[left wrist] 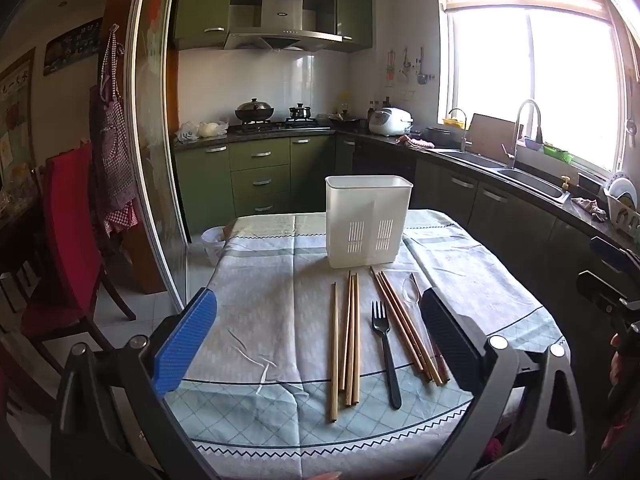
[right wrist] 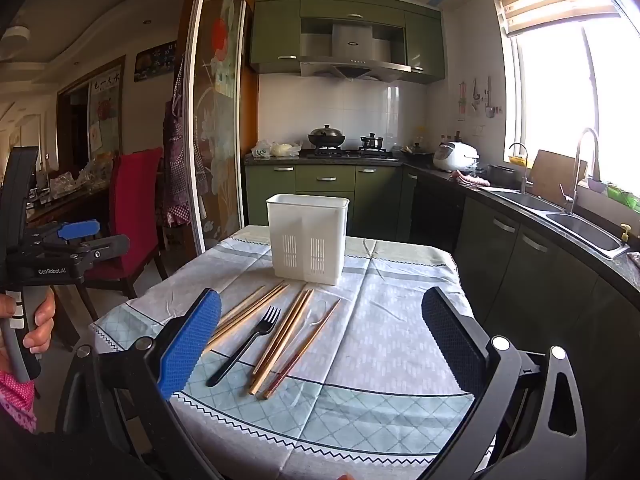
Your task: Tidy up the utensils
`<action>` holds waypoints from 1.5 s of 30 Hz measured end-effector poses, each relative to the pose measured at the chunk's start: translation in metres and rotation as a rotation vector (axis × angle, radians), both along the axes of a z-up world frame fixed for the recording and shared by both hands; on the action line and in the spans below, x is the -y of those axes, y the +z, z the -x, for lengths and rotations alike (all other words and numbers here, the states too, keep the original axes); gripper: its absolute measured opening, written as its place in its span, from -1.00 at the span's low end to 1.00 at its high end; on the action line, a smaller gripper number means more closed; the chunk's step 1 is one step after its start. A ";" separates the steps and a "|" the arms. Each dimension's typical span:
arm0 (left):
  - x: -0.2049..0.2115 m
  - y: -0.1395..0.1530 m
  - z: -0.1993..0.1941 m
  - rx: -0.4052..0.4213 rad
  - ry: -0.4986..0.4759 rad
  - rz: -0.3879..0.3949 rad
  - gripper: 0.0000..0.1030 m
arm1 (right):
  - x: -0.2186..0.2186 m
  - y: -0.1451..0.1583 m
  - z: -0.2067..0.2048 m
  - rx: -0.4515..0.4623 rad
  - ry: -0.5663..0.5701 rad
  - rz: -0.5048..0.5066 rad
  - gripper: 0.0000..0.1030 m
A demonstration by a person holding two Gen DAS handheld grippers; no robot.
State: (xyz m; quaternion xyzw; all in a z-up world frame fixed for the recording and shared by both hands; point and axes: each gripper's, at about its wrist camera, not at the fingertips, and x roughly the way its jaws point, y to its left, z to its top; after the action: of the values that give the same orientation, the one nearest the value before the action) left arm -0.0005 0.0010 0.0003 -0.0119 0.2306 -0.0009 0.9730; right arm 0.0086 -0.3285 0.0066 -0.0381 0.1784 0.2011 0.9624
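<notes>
A white plastic utensil holder (left wrist: 367, 222) (right wrist: 307, 238) stands upright at the far middle of the table. In front of it lie several wooden chopsticks (left wrist: 347, 332) (right wrist: 286, 332), a black plastic fork (left wrist: 384, 350) (right wrist: 246, 342) and a clear plastic spoon (left wrist: 412, 292). My left gripper (left wrist: 320, 320) is open and empty, held above the table's near edge over the utensils. My right gripper (right wrist: 320, 320) is open and empty, near the front edge, right of the utensils. The left gripper also shows at the left of the right wrist view (right wrist: 94, 236).
The table has a blue-grey patterned cloth (left wrist: 260, 280) (right wrist: 400, 320). A red chair (left wrist: 68, 240) (right wrist: 134, 216) stands left of it by a sliding glass door (left wrist: 156, 140). Green cabinets, a stove and a sink counter (right wrist: 560, 216) run behind and to the right.
</notes>
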 end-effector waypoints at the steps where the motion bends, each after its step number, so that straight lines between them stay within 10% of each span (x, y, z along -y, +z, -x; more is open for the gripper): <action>1: 0.000 0.000 0.000 0.000 -0.001 -0.001 0.89 | 0.000 0.000 0.000 -0.001 0.000 -0.001 0.93; 45: 0.002 -0.009 -0.005 -0.021 -0.005 -0.011 0.89 | -0.001 -0.003 -0.003 -0.013 -0.002 -0.001 0.93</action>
State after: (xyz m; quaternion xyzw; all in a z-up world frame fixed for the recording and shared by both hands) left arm 0.0041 -0.0013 -0.0089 -0.0061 0.2409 -0.0022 0.9705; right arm 0.0112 -0.3277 0.0037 -0.0361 0.1844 0.2006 0.9615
